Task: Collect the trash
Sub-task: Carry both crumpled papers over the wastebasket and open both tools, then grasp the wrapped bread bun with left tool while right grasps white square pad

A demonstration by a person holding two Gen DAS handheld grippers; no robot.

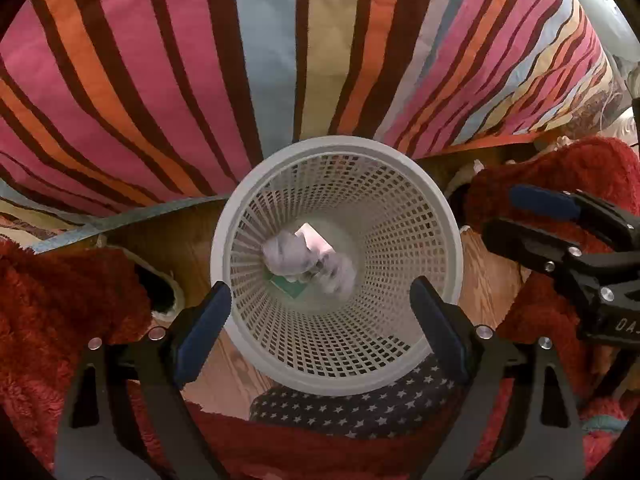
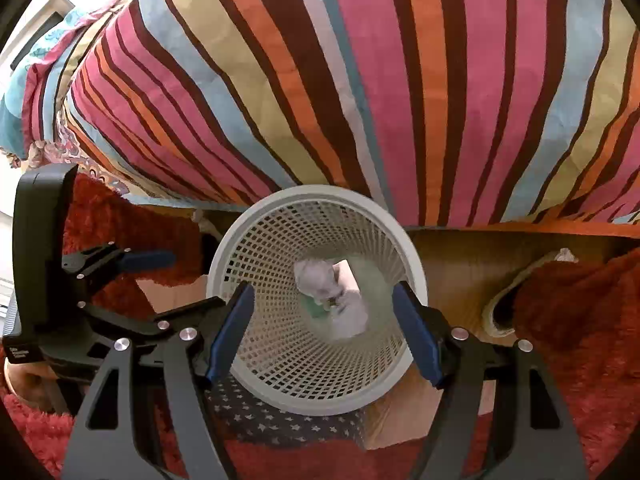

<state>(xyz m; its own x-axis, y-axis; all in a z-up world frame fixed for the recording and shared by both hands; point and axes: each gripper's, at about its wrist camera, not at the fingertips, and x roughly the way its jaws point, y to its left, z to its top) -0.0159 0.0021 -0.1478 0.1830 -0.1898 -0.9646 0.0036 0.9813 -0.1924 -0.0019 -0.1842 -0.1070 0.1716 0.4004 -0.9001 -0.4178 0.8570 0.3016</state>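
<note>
I hold my left gripper [image 1: 320,312] pointing steeply down over the mouth of the round white plastic lattice wastebasket [image 1: 420,184], its blue-padded fingers [image 1: 204,332] spread wide with nothing between them; the near rim of the basket shows in the gap. My right gripper [image 2: 322,332] hangs beside it at much the same downward tilt, its jaws parted a little less widely, also with nothing in them. Each gripper shows in the other's view: the right one comes in from the right edge of the left wrist view, the left one from the left edge of the right wrist view, both close to the basket's rim.

Down at the bottom of the basket lies the trash: crumpled whitish paper [image 1: 288,256], a flat pale pink slip [image 1: 314,238] and a bit of green card [image 1: 292,286] under them.

The basket stands on a wooden floor [image 1: 488,276]. Just on my side of it is a dark cloth with small white stars [image 1: 352,412]. A shaggy red rug [image 1: 60,312] lies to both sides, its edge curled up. Beyond the basket hangs a bedspread with pink, orange, blue, cream and brown stripes [image 1: 160,80].
</note>
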